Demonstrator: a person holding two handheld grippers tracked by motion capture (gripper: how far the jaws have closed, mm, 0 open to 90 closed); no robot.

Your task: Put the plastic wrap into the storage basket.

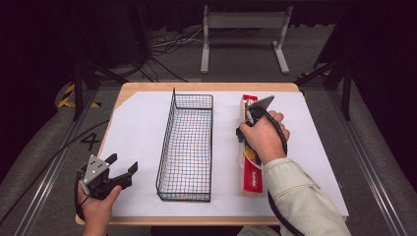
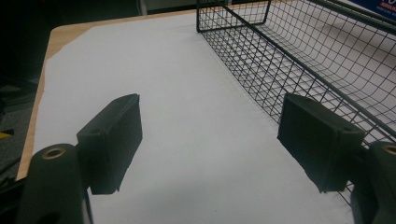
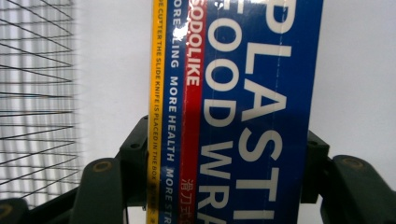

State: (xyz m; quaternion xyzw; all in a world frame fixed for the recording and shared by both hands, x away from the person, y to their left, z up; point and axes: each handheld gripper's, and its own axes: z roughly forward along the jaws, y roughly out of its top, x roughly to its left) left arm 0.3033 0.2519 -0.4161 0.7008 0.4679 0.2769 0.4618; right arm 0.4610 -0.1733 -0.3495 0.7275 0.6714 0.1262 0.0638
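Item: plastic wrap box (image 1: 251,162), long and narrow, lying flat on the white sheet (image 1: 142,128) to the right of the wire basket (image 1: 186,147).

Axis: the box's long side runs from the near table edge to the far one, parallel to the basket's long side and just beside it, not touching (the basket is empty as seen in the high view).

Right gripper (image 1: 244,129): set down over the box's middle stretch, jaws straddling its short width; in the right gripper view the box (image 3: 233,107) sits between the two jaws, which look closed against its sides.

Left gripper (image 1: 123,167): jaws spread, holding nothing, hovering at the near left corner, well apart from the box, with the basket in between.

Judgement: the right hand is the nearer; a leftward carry over the basket wall, axis kept parallel, seems the fit.
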